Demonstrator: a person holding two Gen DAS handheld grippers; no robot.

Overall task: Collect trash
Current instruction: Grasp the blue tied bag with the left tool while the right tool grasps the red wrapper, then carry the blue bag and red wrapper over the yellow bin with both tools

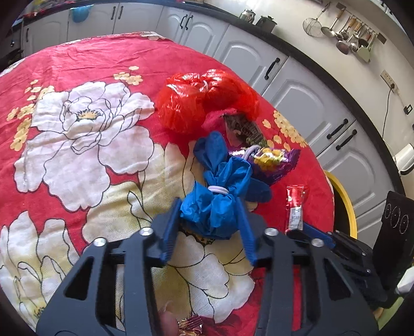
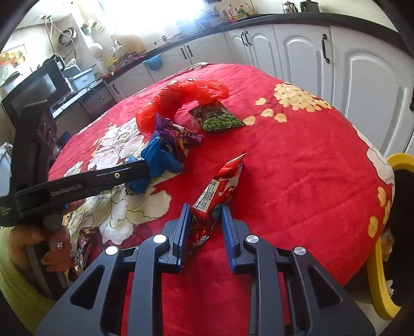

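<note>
Plastic is crumpling softly as my left claw is squeezing the blue bag just below its white band, on the bench. My right claw is pinching the light, slippery red wrapper. The red bag, purple wrapper and pea packet are crowding just behind; the yellow bin is waiting at the bench's edge.

Daylight floods the kitchen, strongest in the right wrist view, where the window above the worktop is blown out to pure white and washes detail from whatever stands near it. The red floral cloth is evenly and brightly lit, its colour heavily saturated, with only soft shadows under the litter. Both fisheye views bend the cabinet doors into curves, and dark vignetting fills the corners. Focus is fairly sharp at centre and softer toward the rims.
</note>
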